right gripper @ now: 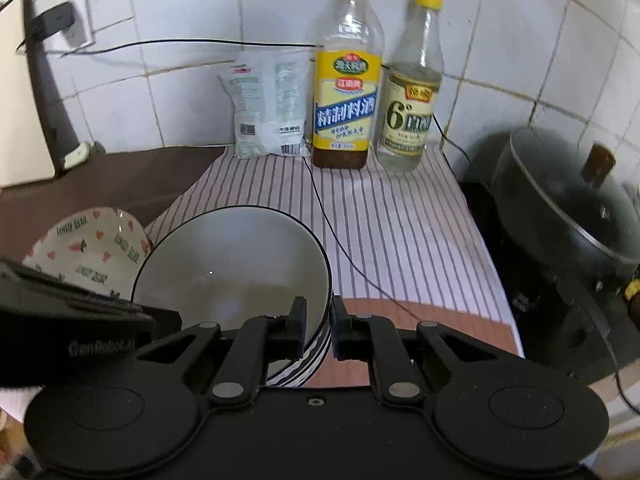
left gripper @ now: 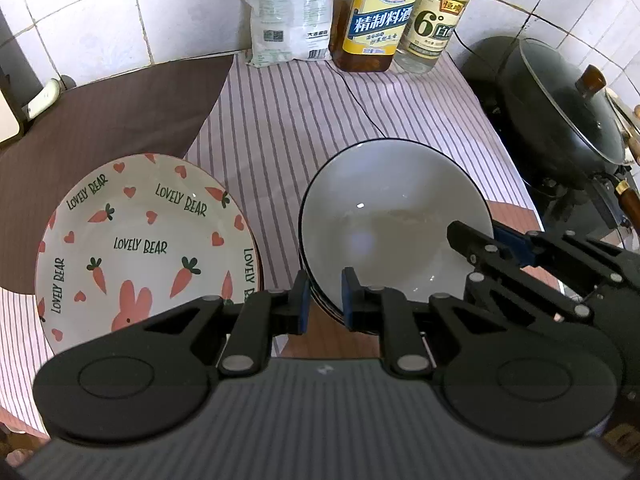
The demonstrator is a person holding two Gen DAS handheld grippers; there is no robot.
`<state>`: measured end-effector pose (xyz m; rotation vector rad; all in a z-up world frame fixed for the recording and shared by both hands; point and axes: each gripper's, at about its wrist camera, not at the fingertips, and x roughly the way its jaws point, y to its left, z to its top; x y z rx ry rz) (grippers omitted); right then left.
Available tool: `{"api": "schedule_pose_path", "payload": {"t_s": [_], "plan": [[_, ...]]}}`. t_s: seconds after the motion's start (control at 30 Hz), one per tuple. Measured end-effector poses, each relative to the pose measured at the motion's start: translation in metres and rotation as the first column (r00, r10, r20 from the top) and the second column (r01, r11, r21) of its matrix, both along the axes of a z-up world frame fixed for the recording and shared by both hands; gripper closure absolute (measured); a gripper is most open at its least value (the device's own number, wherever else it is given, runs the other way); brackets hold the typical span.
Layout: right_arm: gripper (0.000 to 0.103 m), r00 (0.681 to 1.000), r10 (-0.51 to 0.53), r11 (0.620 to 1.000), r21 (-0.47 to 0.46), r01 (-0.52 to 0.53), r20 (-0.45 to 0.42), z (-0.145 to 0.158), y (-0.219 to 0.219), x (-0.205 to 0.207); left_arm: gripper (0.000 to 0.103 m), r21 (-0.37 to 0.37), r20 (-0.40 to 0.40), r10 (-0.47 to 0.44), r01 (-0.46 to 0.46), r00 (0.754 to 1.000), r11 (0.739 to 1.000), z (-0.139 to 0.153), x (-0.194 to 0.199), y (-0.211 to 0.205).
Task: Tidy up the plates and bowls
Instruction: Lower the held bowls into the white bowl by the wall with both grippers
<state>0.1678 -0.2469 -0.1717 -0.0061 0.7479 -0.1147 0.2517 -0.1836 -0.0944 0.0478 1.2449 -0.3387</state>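
The left gripper (left gripper: pixel 325 300) is clamped on the near left rim of a white ceramic bowl with a dark rim and striped outside (left gripper: pixel 394 220), one pad inside and one outside. The right gripper (right gripper: pixel 319 330) pinches the same bowl's (right gripper: pixel 232 264) right rim the same way. The bowl is tilted between them, above a purple-striped white cloth (left gripper: pixel 280 120). Just left of it lies a round white plate printed with carrots, hearts and "LOVELY BEAR" (left gripper: pixel 140 244), partly on a brown mat (left gripper: pixel 104 120). Against the white tiled wall (right gripper: pixel 180 8) stand a white packet (right gripper: pixel 270 108), a yellow-labelled bottle (right gripper: pixel 344 92) and a clear vinegar bottle (right gripper: pixel 412 96). A black glass-lidded wok (left gripper: pixel 560 108) sits to the right.
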Motion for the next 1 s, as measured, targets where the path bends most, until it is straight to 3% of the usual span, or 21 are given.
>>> {"api": "schedule_pose_path", "payload": {"t_s": [0.07,0.47,0.73,1.0], "plan": [[0.086,1.0,-0.003,1.0,-0.022,0.003,0.002,-0.003,0.0,0.0,0.088,-0.001,0.002,0.002,-0.002,1.0,1.0,-0.001,-0.001,-0.001],[0.084,0.999,-0.035,0.998,0.045,0.033,0.032,-0.002,-0.002,-0.012,0.086,0.0,0.0,-0.03,0.03,1.0,1.0,0.01,-0.008,-0.001],[0.083,0.993,-0.009,0.995,-0.098,0.02,0.115,0.014,0.015,-0.032,0.084,-0.008,0.022,-0.023,0.023,0.999,1.0,0.029,-0.022,0.009],[0.079,0.983,0.011,0.998,-0.058,0.0,0.183,0.018,0.03,-0.078,0.083,-0.022,0.025,0.0,0.001,1.0,1.0,0.035,-0.046,0.023]]}}
